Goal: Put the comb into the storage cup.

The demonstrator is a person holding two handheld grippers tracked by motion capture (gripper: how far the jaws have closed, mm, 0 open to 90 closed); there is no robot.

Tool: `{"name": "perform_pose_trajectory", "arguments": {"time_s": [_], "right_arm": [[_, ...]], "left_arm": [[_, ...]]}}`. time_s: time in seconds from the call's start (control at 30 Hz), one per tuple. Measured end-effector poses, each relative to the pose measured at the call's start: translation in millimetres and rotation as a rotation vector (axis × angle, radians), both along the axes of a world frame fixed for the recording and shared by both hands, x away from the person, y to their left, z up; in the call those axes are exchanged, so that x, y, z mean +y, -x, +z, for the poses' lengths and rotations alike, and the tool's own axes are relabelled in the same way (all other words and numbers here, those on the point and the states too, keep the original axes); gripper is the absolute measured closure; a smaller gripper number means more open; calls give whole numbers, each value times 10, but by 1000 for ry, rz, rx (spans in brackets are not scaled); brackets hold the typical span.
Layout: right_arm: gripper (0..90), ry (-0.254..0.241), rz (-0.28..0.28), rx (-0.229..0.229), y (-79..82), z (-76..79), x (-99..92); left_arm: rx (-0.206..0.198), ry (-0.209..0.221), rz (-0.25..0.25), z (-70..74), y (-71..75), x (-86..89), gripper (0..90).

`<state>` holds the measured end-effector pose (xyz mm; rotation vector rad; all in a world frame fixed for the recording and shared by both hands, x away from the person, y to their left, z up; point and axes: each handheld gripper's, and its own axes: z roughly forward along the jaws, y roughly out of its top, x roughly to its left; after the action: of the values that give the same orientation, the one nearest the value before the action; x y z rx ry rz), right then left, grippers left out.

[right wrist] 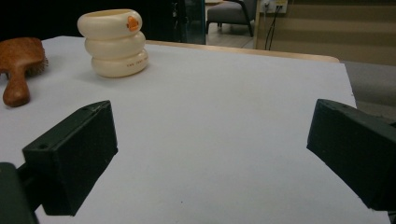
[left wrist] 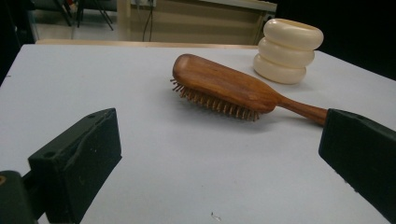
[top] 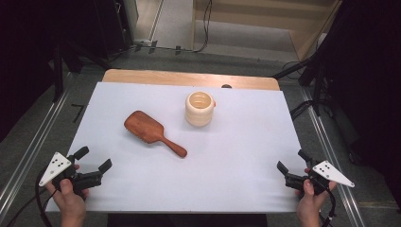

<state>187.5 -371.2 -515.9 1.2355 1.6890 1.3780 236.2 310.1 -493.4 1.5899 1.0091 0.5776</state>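
Observation:
A brown wooden hairbrush lies bristles down near the middle of the white table top, its handle pointing to the near right. Behind it to the right stands a cream ribbed cup, upright, with a small orange mark on its side. My left gripper rests open at the near left corner, aimed at the hairbrush and the cup. At the near right edge my right gripper is open too, nothing between its jaws; the cup and the brush handle lie far ahead of it.
The white top covers a wooden table whose bare strip shows at the far edge. Metal rails run along both sides on the grey floor. Dark stands and cables crowd the far corners.

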Motion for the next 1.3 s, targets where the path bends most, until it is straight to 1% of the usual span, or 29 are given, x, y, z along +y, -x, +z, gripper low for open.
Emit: {"name": "perform_pose_trajectory", "arguments": {"time_s": [0.17, 0.2, 0.23, 0.33, 0.4, 0.43, 0.5, 0.57, 0.6, 0.63, 0.7, 0.77, 0.87, 1.0, 1.07, 1.2, 1.3], "right_arm": [[0, 19, 13, 7, -13, 26, 26], [1, 21, 15, 2, -18, 36, 25], [0, 14, 18, 9, -15, 50, 30], [0, 13, 17, 11, -26, 73, 29], [1, 26, 13, 15, -39, 99, 36], [1, 39, 13, 20, -43, 139, 53], [1, 46, 17, 23, -47, 178, 77], [1, 67, 11, 32, -71, 219, 115], [1, 67, 11, 32, -71, 219, 115], [1, 73, 18, 38, -93, 260, 154], [1, 74, 31, 44, -119, 287, 187], [1, 89, 44, 51, -148, 318, 228], [1, 101, 72, 60, -199, 361, 283], [2, 117, 93, 68, -269, 422, 356], [2, 118, 99, 77, -302, 459, 396], [2, 123, 123, 71, -370, 536, 476], [2, 112, 141, 74, -403, 582, 514]], "left_arm": [[0, 5, -1, -2, -4, 3, 0], [0, 5, -1, -2, -4, 3, 0], [0, 5, -7, -2, -2, 3, 0], [-3, 6, -6, -4, 1, 4, 0], [-4, 6, -4, -5, 4, 3, 0], [-4, 2, -3, -6, 5, -1, 0], [-3, -1, -1, -7, 4, -7, 0], [-2, -4, 0, -7, 1, -9, 0], [-2, -4, 0, -7, 1, -9, 0], [-1, -4, 2, -8, 0, -9, 0], [-3, -4, 0, -9, 3, -8, 0], [-3, -3, 0, -10, 3, -8, 0], [-3, -13, 5, -9, -1, -17, 0], [-2, -19, 5, -10, 0, -30, 0], [-2, -20, 2, -10, -2, -32, 0], [-2, -17, 3, -11, 0, -30, 0], [-2, -17, 2, -11, -2, -31, 0]]}}
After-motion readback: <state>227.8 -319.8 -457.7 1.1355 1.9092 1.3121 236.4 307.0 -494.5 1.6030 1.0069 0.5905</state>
